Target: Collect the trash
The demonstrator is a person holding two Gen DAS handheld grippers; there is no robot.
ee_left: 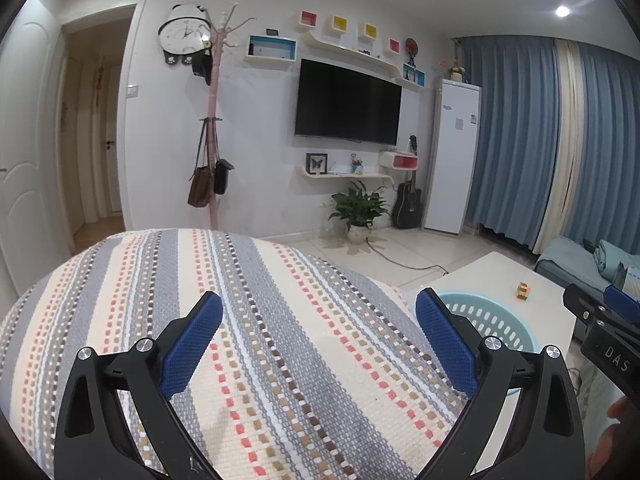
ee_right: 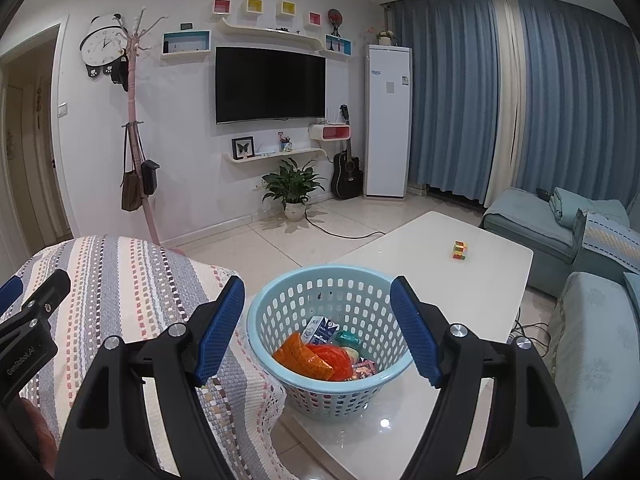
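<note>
Right gripper (ee_right: 318,302), fingers spread wide and holding nothing, above the near rim of the basket (ee_right: 280,292), which stands on the white table (ee_right: 460,292) close to its left edge and holds the wrappers (ee_right: 320,356). Left gripper (ee_left: 319,320), likewise spread and empty, over the striped cover (ee_left: 260,320). Bare tabletop extends far and right toward the puzzle cube (ee_right: 460,249).

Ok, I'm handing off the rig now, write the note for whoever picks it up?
Left tongs: open, empty, over the striped sofa cover.
Right tongs: open, empty, over the blue basket.
Basket sits on the white table and holds wrappers, including an orange packet and a small carton.
Done: that trash is in.
Left: only a colourful cube remains on the table, likely not trash; check elsewhere.
</note>
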